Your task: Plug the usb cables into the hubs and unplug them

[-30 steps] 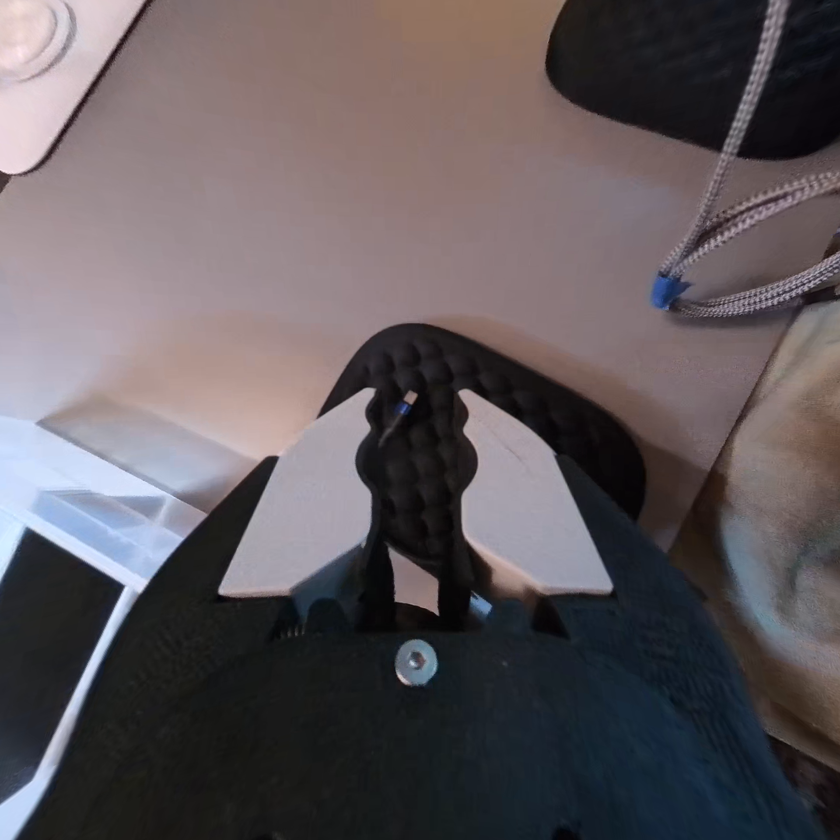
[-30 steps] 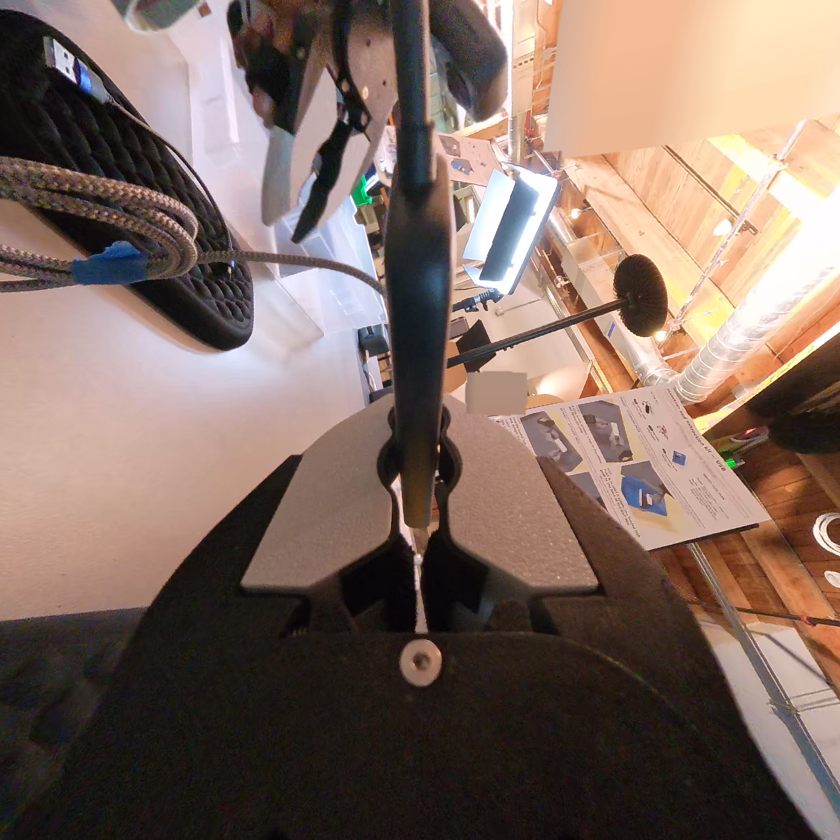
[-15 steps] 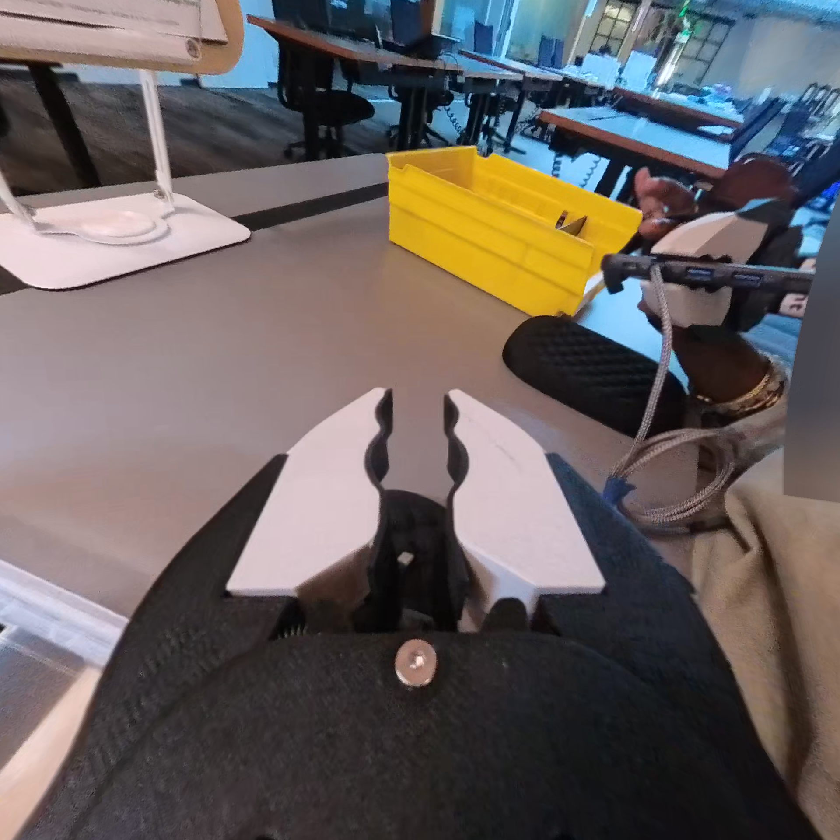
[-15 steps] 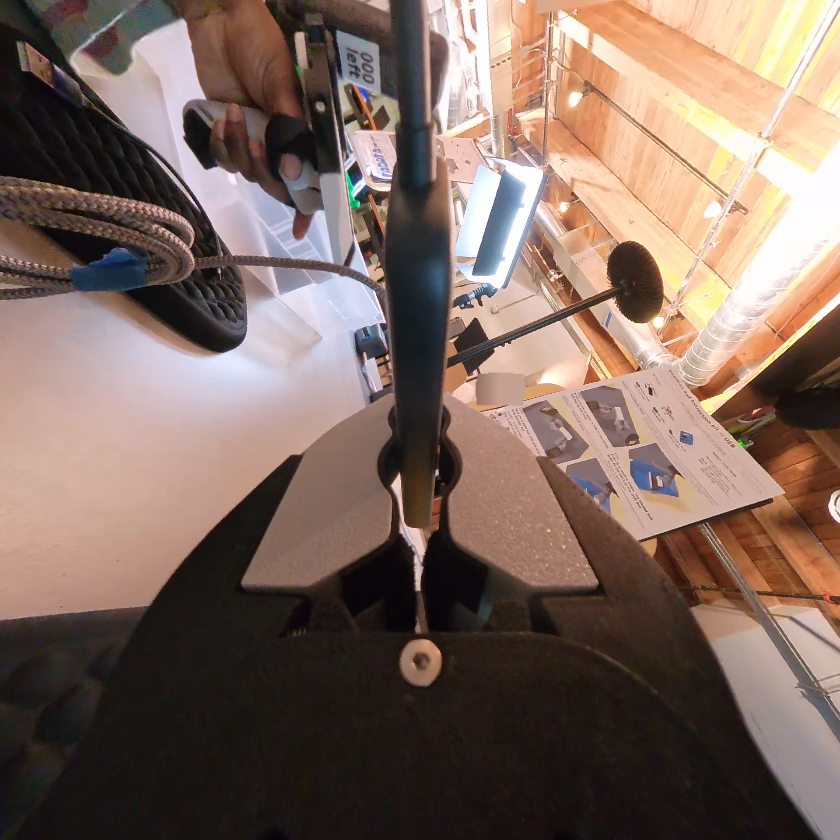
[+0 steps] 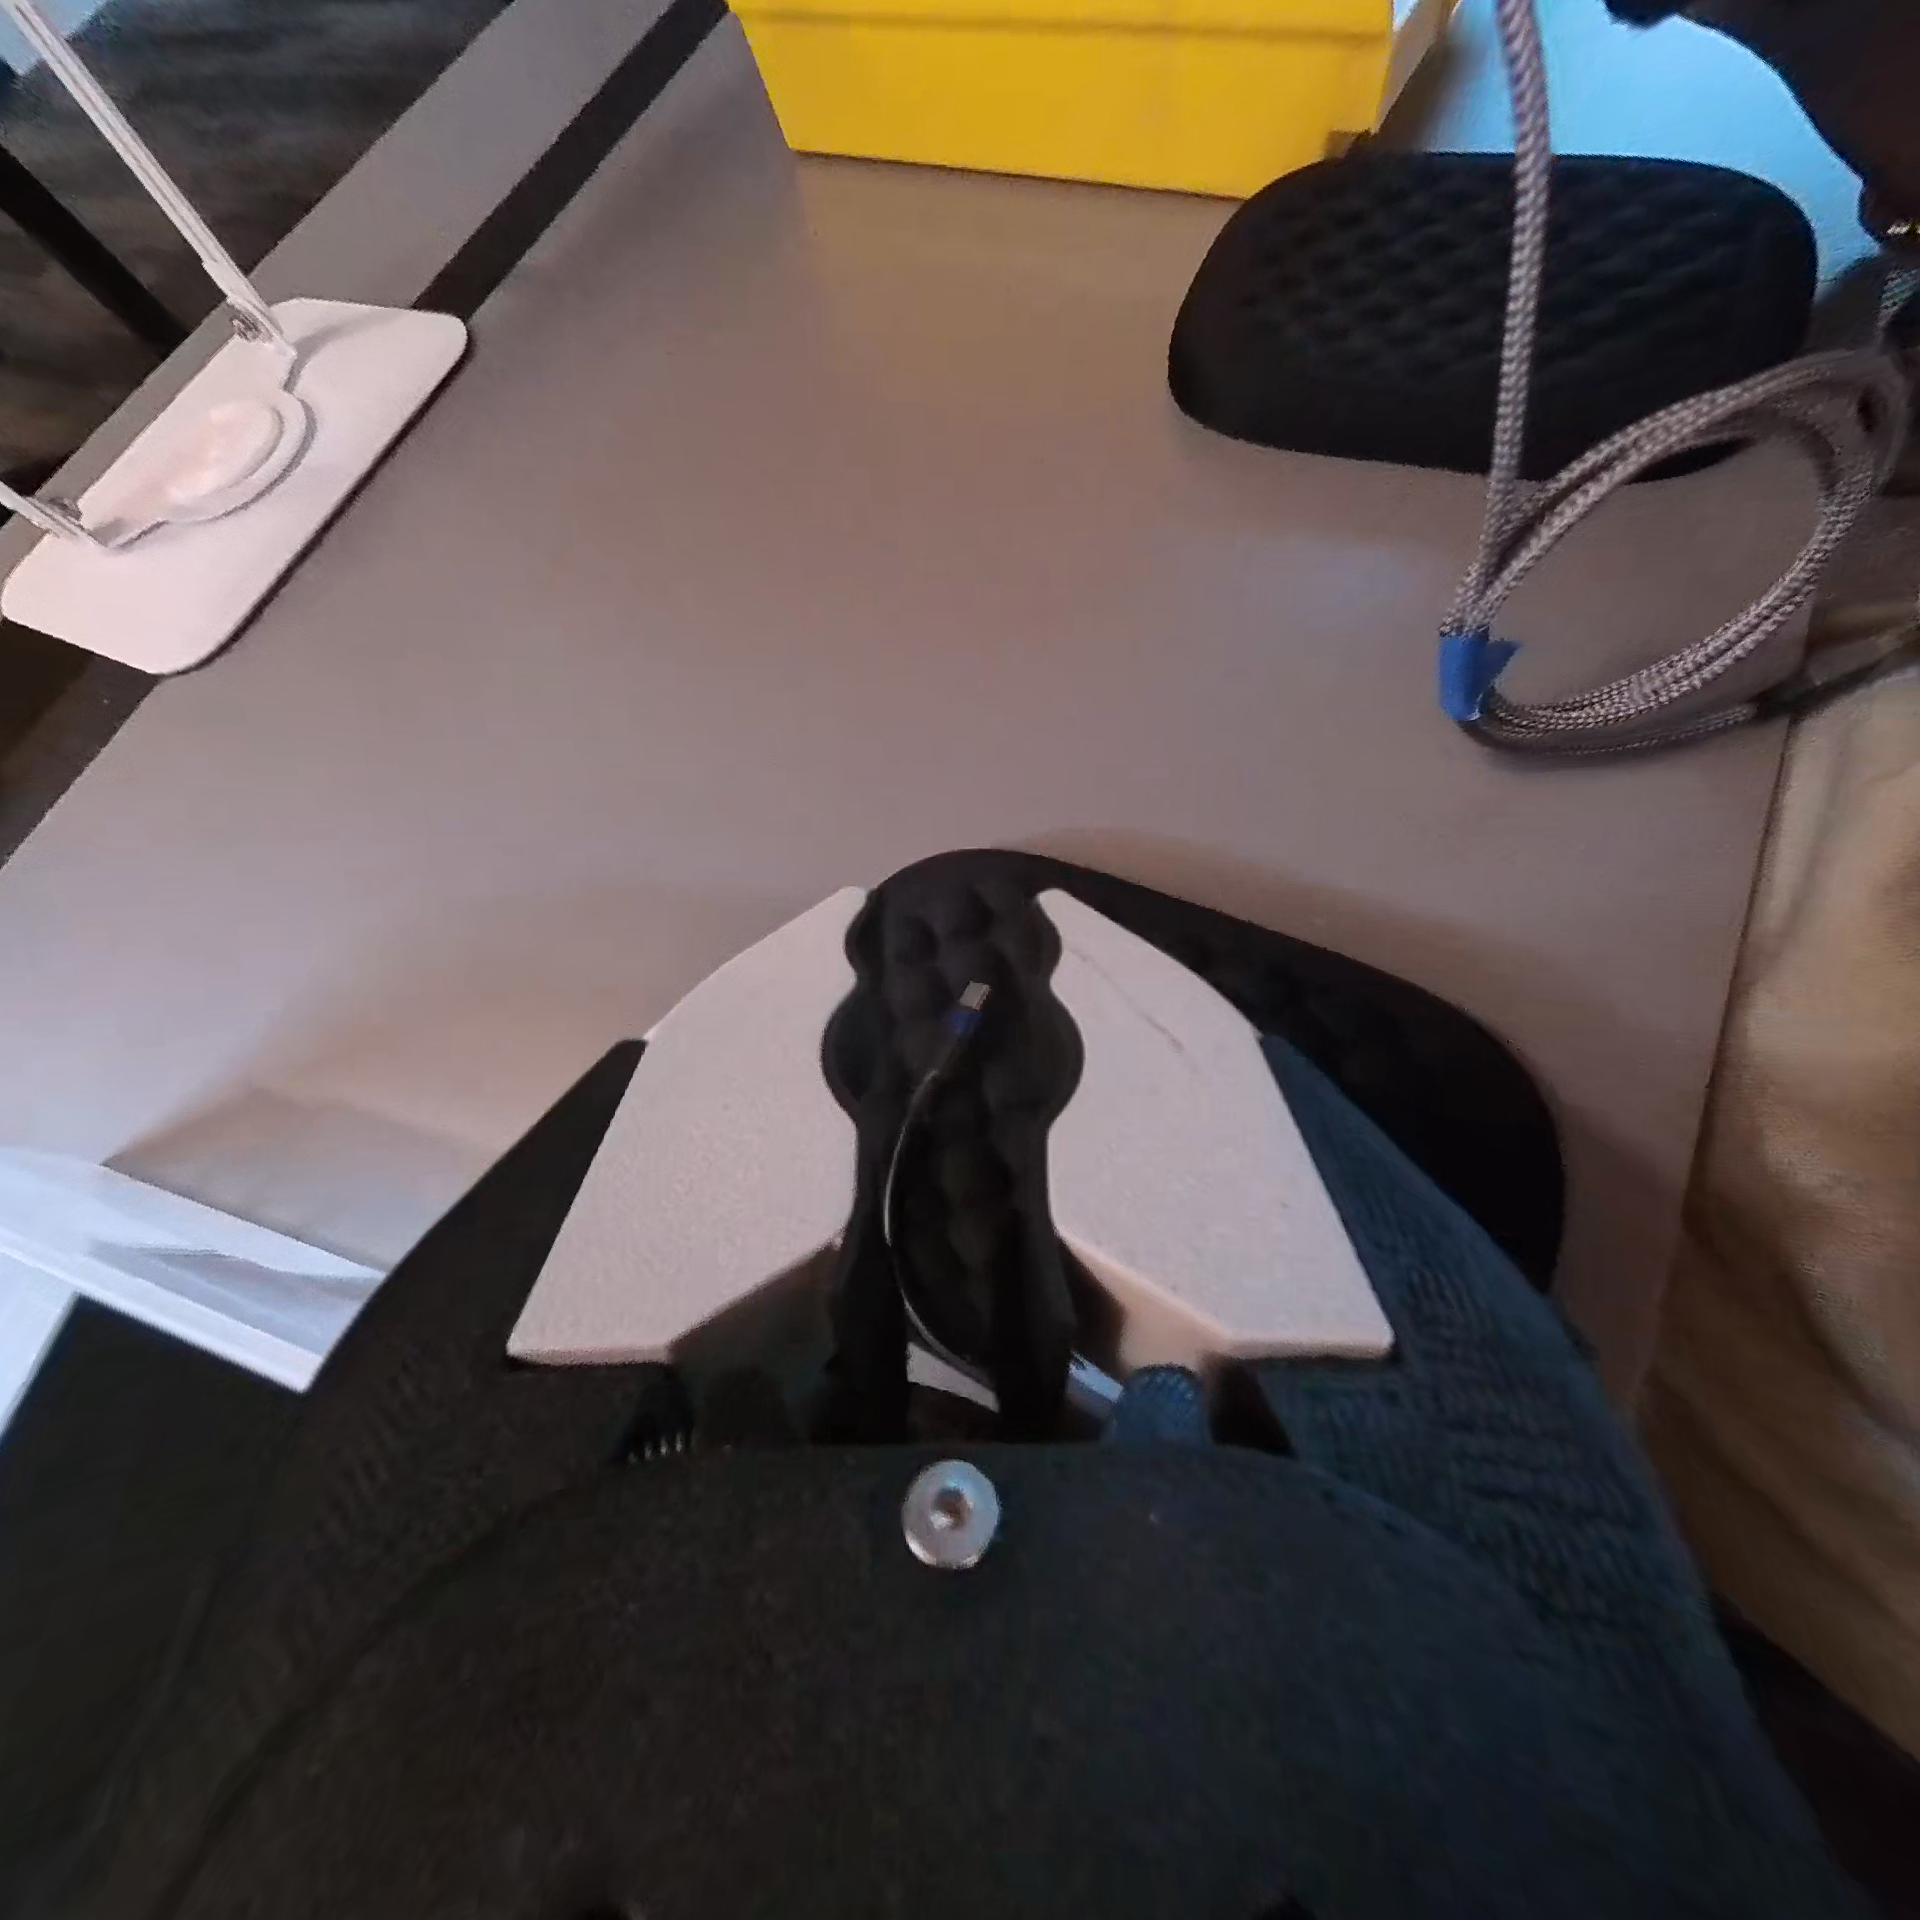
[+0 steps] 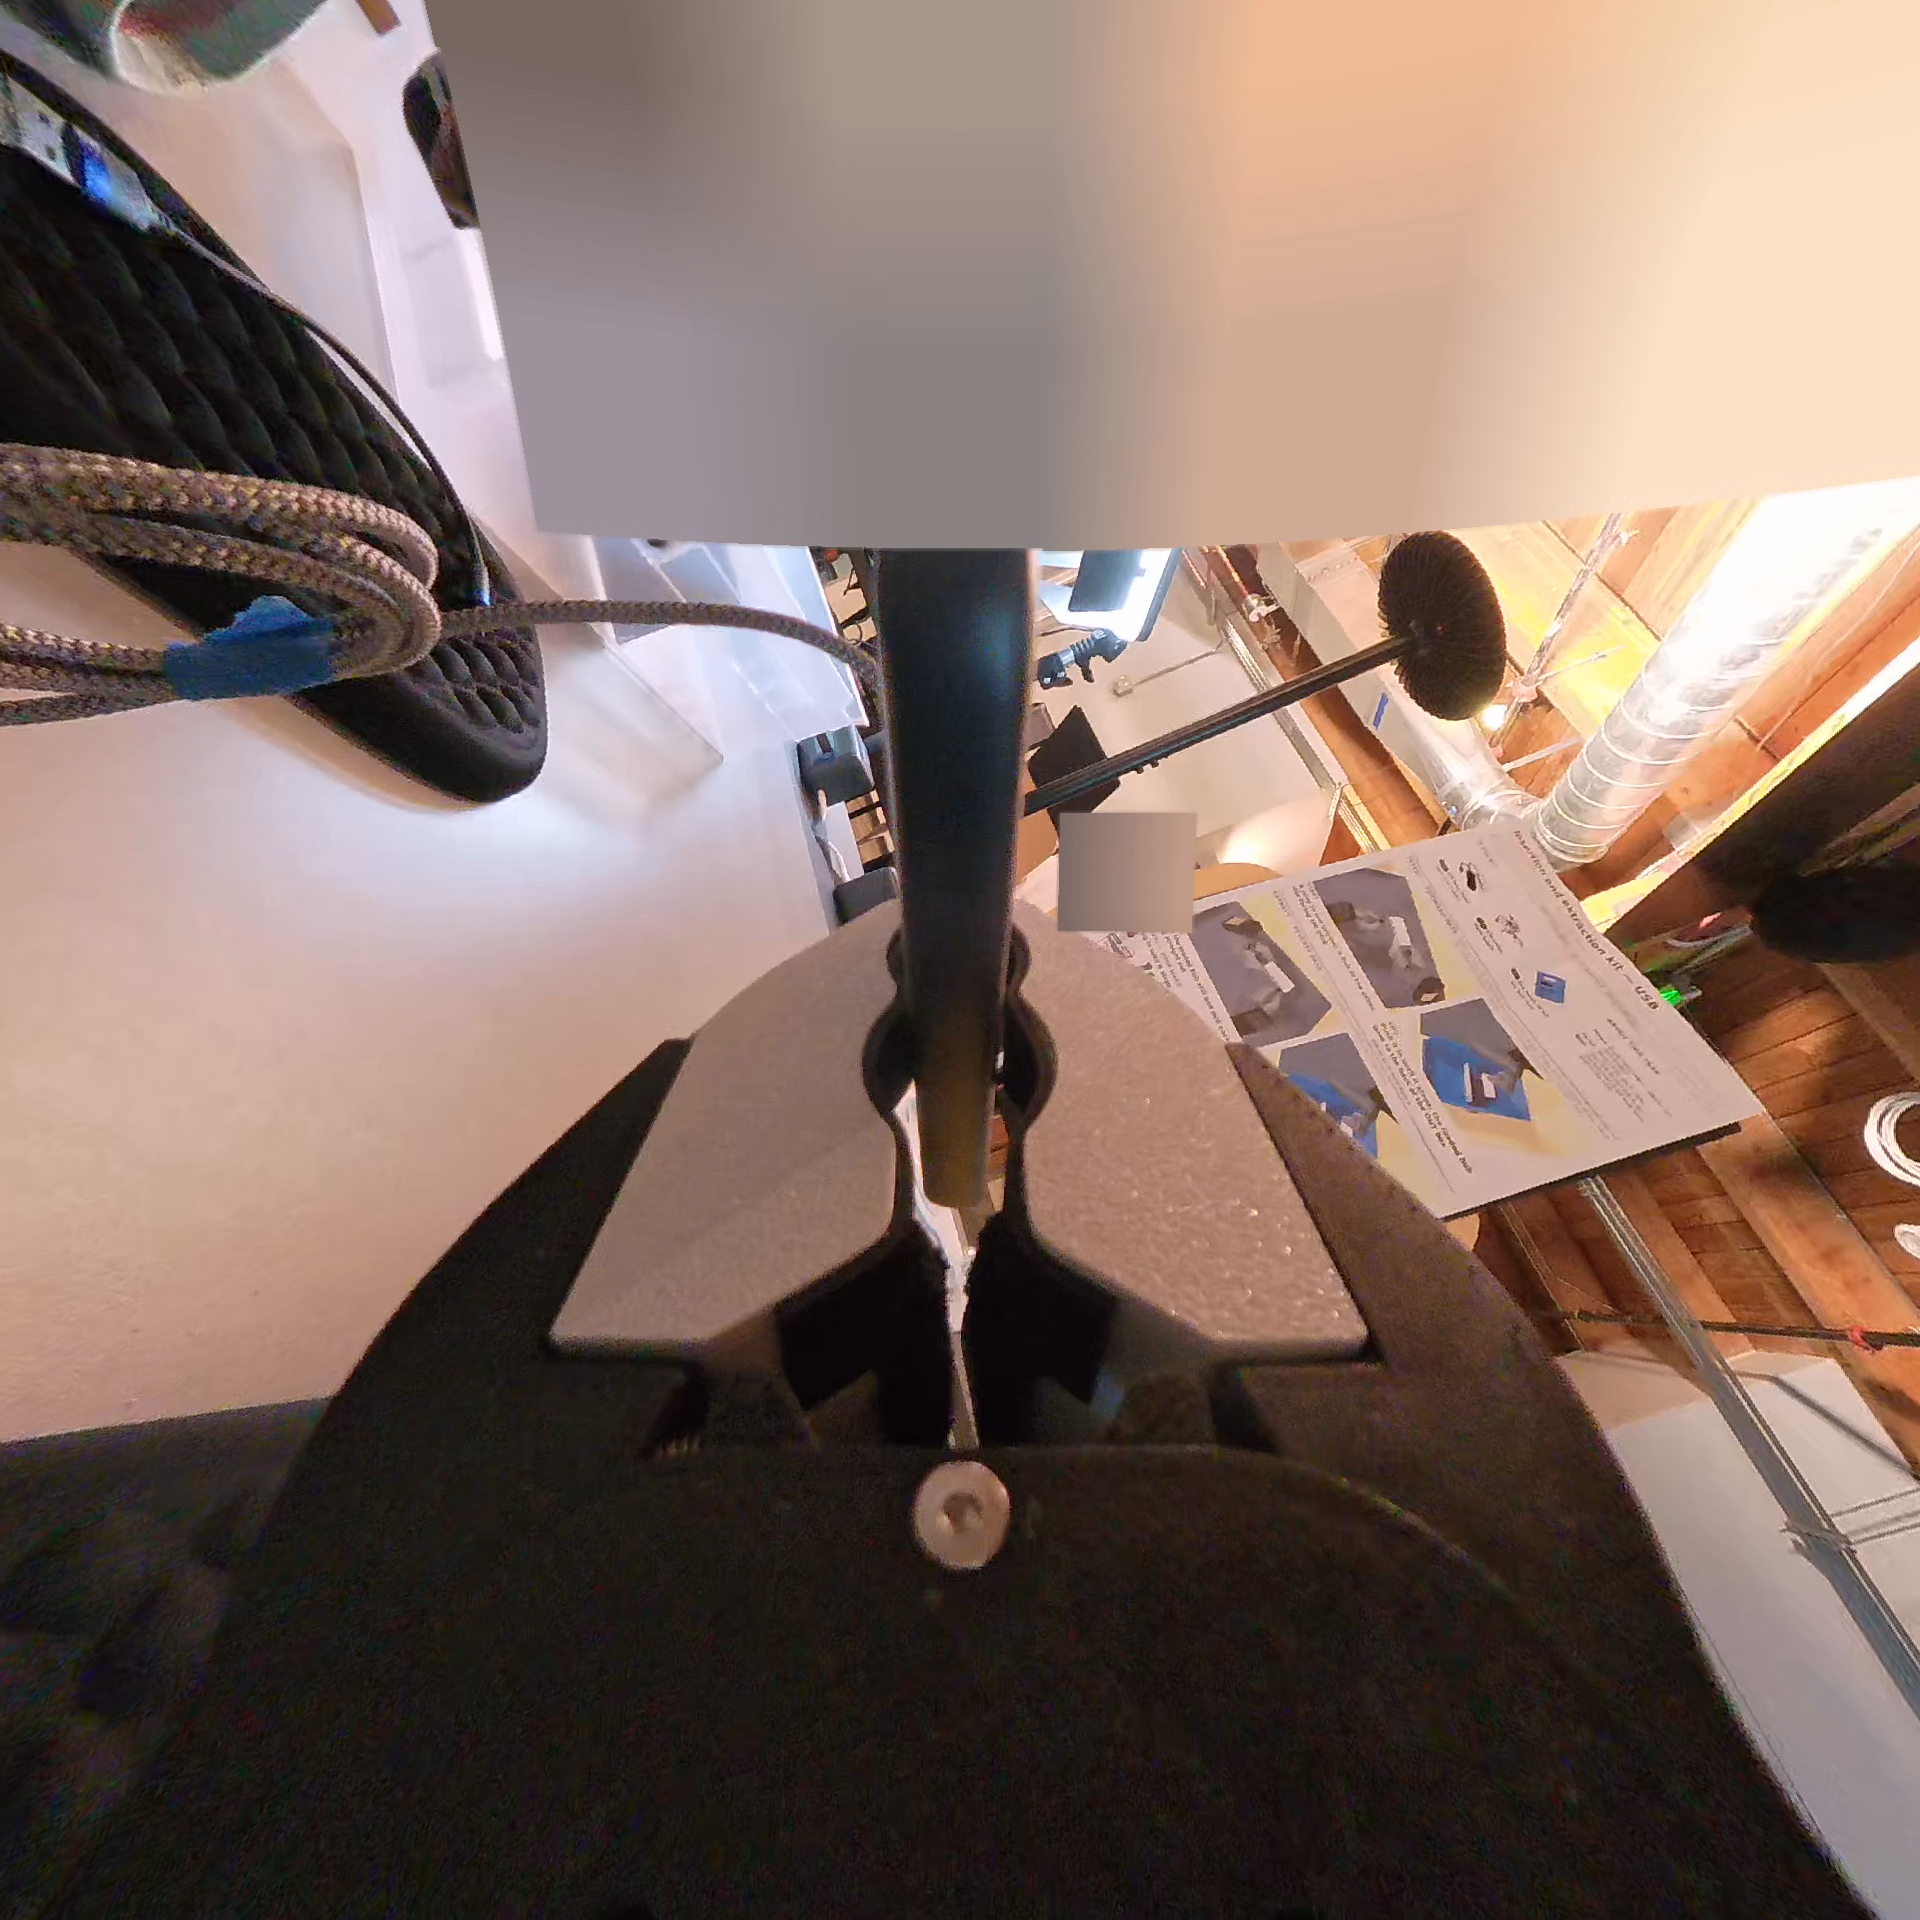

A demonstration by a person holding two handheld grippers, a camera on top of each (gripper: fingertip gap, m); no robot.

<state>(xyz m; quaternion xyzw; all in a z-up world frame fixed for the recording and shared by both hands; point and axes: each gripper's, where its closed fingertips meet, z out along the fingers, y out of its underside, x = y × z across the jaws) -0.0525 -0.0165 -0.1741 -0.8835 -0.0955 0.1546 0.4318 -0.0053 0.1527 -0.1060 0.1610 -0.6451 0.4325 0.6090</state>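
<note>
My left gripper [image 5: 951, 935] is open and hovers low over a black textured pad [image 5: 1351, 1039]. A thin black USB cable with a blue-and-silver plug [image 5: 971, 1003] lies on that pad between the two fingers [image 5: 748, 1122]; I cannot tell whether they touch it. My right gripper [image 6: 956, 945] is shut on a dark slim hub [image 6: 956, 779] and holds it up off the table. The hub's grey braided cable [image 6: 208, 561] is coiled and bound with blue tape [image 6: 244, 660]. The coil also shows in the left wrist view [image 5: 1662, 582]. The plug shows at the far left of the right wrist view [image 6: 62, 156].
A second black pad [image 5: 1496, 301] lies at the back right, with a yellow bin [image 5: 1070, 94] behind it. A white stand base [image 5: 239, 478] sits at the left, a clear box [image 5: 156, 1288] at the near left, and beige cloth [image 5: 1849, 1143] at the right. A printed sheet [image 6: 1455, 1029] shows in the right wrist view. The tips of one gripper are about 20 cm away from the tips of the other.
My left gripper tilted up to look across the table half a second ago and has come back down over the pad, with the plug between its fingers again. The right gripper keeps its hold on the hub.
</note>
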